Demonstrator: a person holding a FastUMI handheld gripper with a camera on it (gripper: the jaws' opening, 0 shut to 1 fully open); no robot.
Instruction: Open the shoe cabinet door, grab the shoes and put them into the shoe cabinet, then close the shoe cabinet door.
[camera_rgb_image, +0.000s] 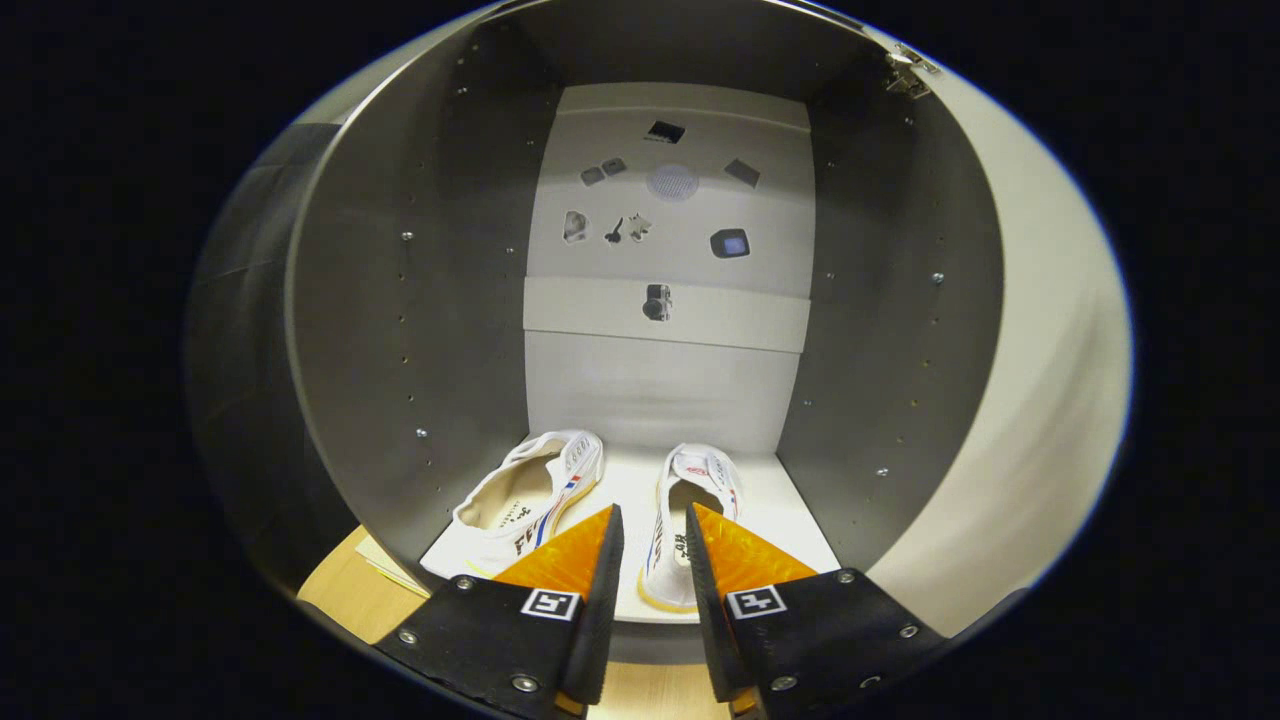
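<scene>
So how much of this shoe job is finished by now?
Mostly done. The cabinet stands open and both shoes, the left shoe and the right shoe, sit on its floor. The gripper is open, holding nothing. Left: closing the door.

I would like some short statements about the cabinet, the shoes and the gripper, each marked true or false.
1. Two white canvas shoes stand on the floor of the grey shoe cabinet. True.
2. The cabinet door is closed. False: the cabinet is open and its inside shows.
3. The gripper is shut on a shoe. False: its fingers hold nothing, a narrow gap between them, in front of the shoes.
4. The shoes stand side by side. True.
5. A metal hinge sits at the cabinet's upper right edge. True.
</scene>
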